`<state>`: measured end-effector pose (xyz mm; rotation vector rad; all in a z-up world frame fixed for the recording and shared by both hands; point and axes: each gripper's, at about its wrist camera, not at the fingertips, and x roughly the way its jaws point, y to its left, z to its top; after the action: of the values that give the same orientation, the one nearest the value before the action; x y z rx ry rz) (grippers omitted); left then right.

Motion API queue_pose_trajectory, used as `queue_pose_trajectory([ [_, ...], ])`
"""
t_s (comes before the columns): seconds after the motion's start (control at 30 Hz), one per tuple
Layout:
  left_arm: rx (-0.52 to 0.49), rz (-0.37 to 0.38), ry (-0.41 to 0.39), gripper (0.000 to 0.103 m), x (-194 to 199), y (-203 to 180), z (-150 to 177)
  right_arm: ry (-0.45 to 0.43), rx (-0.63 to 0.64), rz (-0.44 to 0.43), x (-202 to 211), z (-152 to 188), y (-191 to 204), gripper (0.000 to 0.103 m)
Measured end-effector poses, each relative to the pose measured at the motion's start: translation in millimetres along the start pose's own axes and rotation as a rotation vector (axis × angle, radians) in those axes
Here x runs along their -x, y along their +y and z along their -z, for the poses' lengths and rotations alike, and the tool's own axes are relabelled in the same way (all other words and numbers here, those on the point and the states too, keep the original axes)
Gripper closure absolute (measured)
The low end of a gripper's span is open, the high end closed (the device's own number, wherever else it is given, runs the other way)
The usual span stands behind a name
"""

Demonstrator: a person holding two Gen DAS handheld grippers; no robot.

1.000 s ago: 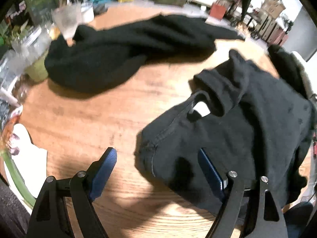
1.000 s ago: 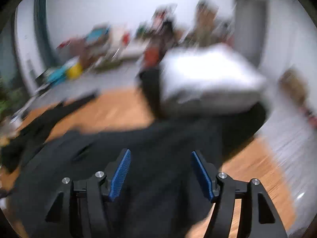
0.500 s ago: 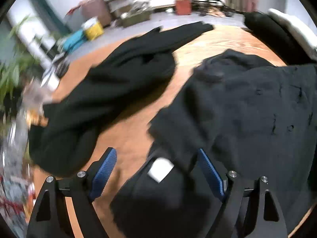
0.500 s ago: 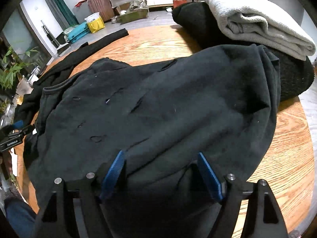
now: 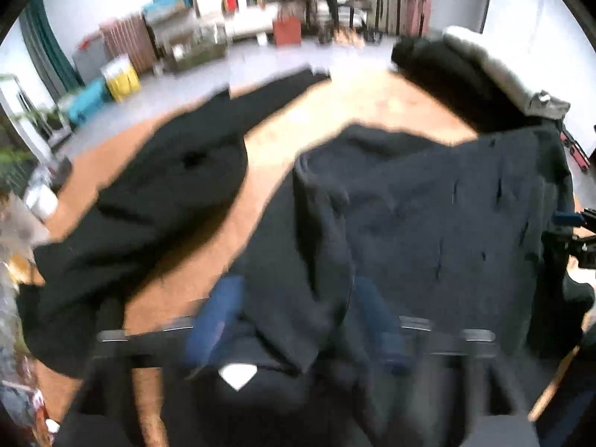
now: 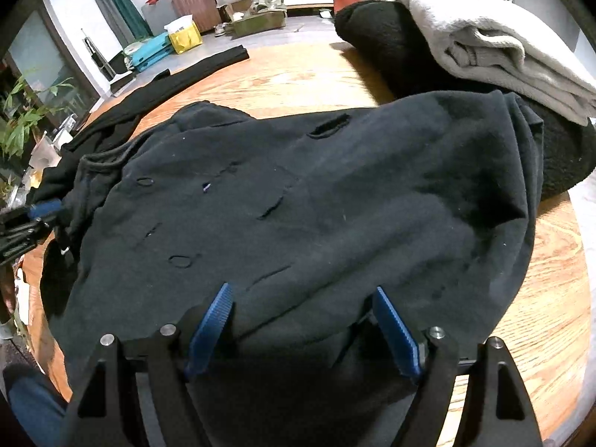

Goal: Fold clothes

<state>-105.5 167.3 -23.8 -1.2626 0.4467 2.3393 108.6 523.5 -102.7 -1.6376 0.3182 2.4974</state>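
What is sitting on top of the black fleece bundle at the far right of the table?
A folded grey-white garment lies on the black fleece bundle, covering its top. The bundle's near edge is hidden behind the dark sweater spread in front of it.

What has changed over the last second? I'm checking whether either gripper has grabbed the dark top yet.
The left gripper swung from the bare wood onto the dark top; its collar now lies between the open fingers, not clamped. The right gripper settled over the hem, also open. The second black garment and folded pile stayed put.
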Motion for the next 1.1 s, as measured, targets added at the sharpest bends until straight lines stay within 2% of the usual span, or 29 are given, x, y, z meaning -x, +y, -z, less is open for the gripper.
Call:
queue_pose_trajectory([
  [0.13, -0.018, 0.02, 0.067, 0.02, -17.1, -3.9, -0.1, 0.014, 0.015, 0.001, -3.3, 0.7, 6.2, 0.021],
  [0.23, -0.05, 0.018, 0.147, 0.022, -37.5, -11.0, 6.2, 0.019, 0.029, 0.005, -4.7, 1.0, 10.4, 0.021],
  [0.27, -0.06, 0.026, 0.164, 0.027, -44.2, -13.2, 8.7, 0.022, 0.033, 0.007, -5.4, 1.0, 11.5, 0.021],
  [0.3, -0.065, 0.032, 0.167, 0.037, -48.0, -14.6, 9.1, 0.025, 0.034, 0.01, -6.1, 0.8, 11.7, 0.021],
  [0.33, -0.065, 0.032, 0.161, 0.081, -48.8, -15.3, 8.1, 0.028, 0.034, 0.012, -6.5, 0.8, 11.7, 0.021],
  [0.37, -0.056, 0.03, 0.155, 0.093, -47.6, -14.3, 5.4, 0.031, 0.034, 0.014, -6.8, 0.9, 11.7, 0.021],
  [0.43, -0.025, 0.03, 0.057, 0.094, -24.0, -8.1, -7.4, 0.03, 0.035, 0.014, -6.0, 1.2, 11.5, 0.021],
  [0.5, 0.016, -0.01, -0.118, 0.095, 17.3, 5.8, -29.0, 0.027, 0.035, 0.014, -4.5, 1.4, 10.6, 0.021],
  [0.53, 0.062, -0.051, -0.215, 0.095, 39.7, 20.0, -43.4, 0.025, 0.03, 0.015, -3.9, 1.4, 8.9, 0.021],
  [0.57, 0.155, -0.074, -0.276, 0.095, 55.8, 43.6, -57.6, 0.024, 0.026, 0.016, -3.2, 1.5, 7.2, 0.021],
  [0.6, 0.282, -0.082, -0.318, 0.093, 69.2, 74.0, -72.7, 0.022, 0.021, 0.016, -2.6, 1.5, 5.4, 0.021],
  [0.63, 0.409, -0.09, -0.36, 0.084, 82.7, 104.3, -87.8, 0.021, 0.016, 0.017, -1.9, 1.6, 3.7, 0.021],
  [0.67, 0.51, -0.103, -0.355, 0.056, 89.9, 128.7, -97.2, 0.019, 0.012, 0.018, -1.3, 1.6, 2.0, 0.021],
  [0.73, 0.635, -0.124, -0.292, 0.015, 96.0, 160.0, -100.1, 0.016, 0.002, 0.019, 0.0, 1.7, -1.5, 0.021],
  [0.8, 0.638, -0.098, -0.265, 0.015, 102.0, 164.5, -82.4, 0.013, -0.007, 0.021, 1.3, 1.7, -5.0, 0.021],
  [0.87, 0.566, -0.05, -0.174, 0.015, 95.7, 154.2, -54.6, 0.008, -0.024, 0.013, 5.1, 2.2, -10.1, 0.021],
  [1.0, 0.453, 0.019, 0.15, 0.015, 44.7, 118.1, 22.8, -0.016, -0.03, -0.006, 17.1, 4.2, -14.6, 0.021],
  [1.1, 0.47, 0.015, 0.269, 0.015, 14.2, 106.5, 70.6, -0.026, -0.034, -0.011, 24.7, 8.5, -17.4, 0.02],
])
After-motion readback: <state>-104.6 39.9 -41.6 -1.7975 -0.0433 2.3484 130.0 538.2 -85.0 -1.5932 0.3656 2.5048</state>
